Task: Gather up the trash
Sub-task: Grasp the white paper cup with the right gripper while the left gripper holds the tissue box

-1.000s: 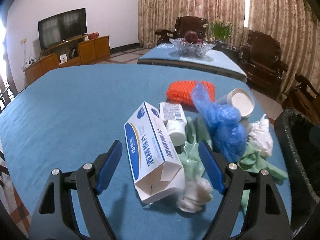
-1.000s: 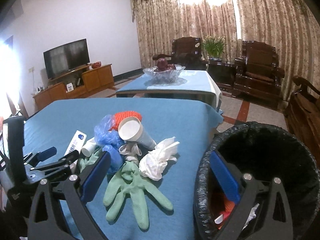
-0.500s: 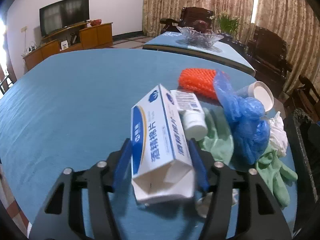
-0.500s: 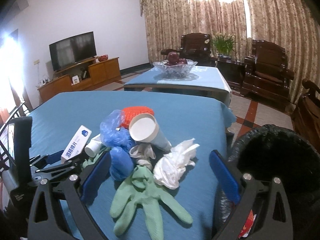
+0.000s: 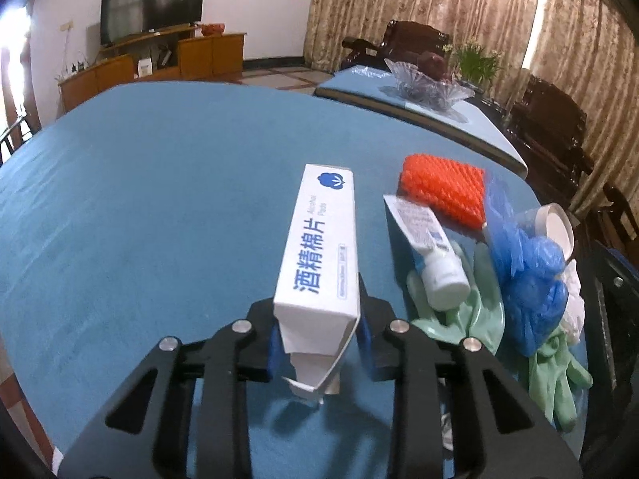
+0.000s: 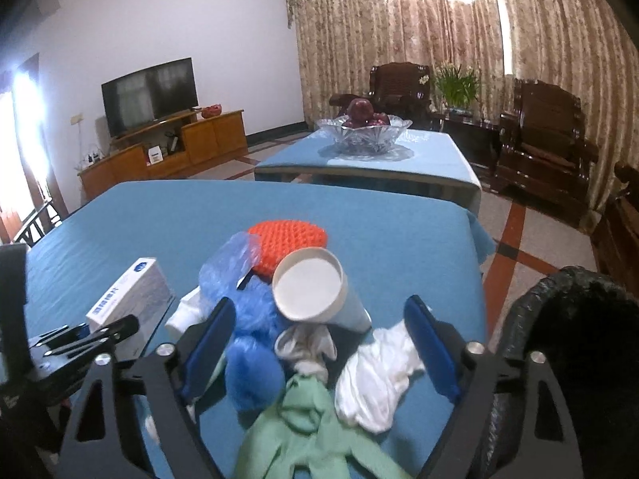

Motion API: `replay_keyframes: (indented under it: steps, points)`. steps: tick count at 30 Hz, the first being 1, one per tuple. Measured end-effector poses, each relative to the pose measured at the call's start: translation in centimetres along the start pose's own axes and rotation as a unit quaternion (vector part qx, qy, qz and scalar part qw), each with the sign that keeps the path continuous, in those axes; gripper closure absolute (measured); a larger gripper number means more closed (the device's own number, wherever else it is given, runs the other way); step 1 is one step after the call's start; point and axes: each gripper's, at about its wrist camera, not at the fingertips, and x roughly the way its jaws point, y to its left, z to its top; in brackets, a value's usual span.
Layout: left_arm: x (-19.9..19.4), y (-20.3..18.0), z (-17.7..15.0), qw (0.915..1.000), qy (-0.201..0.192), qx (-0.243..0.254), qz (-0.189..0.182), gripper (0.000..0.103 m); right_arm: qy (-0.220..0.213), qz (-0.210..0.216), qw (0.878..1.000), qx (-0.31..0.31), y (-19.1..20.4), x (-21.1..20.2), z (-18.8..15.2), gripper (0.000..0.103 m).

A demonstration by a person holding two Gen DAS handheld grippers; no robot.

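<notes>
Trash is all heaped at the right end of the blue-covered desk (image 5: 139, 199), near the edge by the bin.

Left gripper (image 5: 319, 331) has the white alcohol pad box (image 5: 319, 255) btw its blue pads. Jaws are closing in on the box's near end, pads look pressed against both sides, open flap poking out underneath. Box sits on the cloth, long side pointing away from the cam, a bit left of the rest of the pile.

Just right of the box: a white squeeze tube (image 5: 431, 247), cap end toward the cam, lying on a pale green rubber glove (image 5: 471, 311). Behind the tube is an orange bumpy foam net thing (image 5: 443, 189). Right of the tube is a crumpled blue plastic bag/shoe cover (image 5: 527, 279), w/ a white paper cup (image 5: 557, 227) on its side behind it, mouth facing the cam.

Right gripper (image 6: 319, 347) hangs over the pile, jaws wide but closing. Btw them in the right wrist view: the blue plastic, the cup's base, a white crumpled tissue (image 6: 379, 383) and the green glove's cuff. Pads aren't touching anything afaict, so nothing held.

Black-lined trash bin (image 6: 567, 339) stands just off the desk's right edge, rim about level w/ the top.

Bg: second blue-covered table w/ a glass fruit bowl (image 6: 363, 129), dark wood armchairs, TV on a wood cabinet, patterned curtains.
</notes>
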Motion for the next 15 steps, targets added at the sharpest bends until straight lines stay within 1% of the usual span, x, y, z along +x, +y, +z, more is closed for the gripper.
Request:
replay_keyframes:
  steps: [3, 7, 13, 15]
  points:
    - [-0.5, -0.5, 0.9, 0.9999, -0.014, 0.005, -0.002, 0.075, 0.006, -0.002, 1.0, 0.002, -0.3, 0.8, 0.3, 0.026]
    - [-0.9, -1.6, 1.4, 0.9995, -0.024, 0.022, -0.003, 0.075, 0.017, 0.002, 1.0, -0.008, -0.1, 1.7, 0.0, 0.027]
    - [-1.1, -3.0, 1.8, 0.9986, -0.032, 0.042, -0.007, 0.075, 0.023, 0.005, 1.0, -0.007, 0.2, 3.1, 0.5, 0.027]
    - [-1.1, -3.4, 1.8, 0.9982, -0.034, 0.049, -0.006, 0.075, 0.023, 0.006, 1.0, -0.007, 0.2, 3.4, 0.5, 0.029]
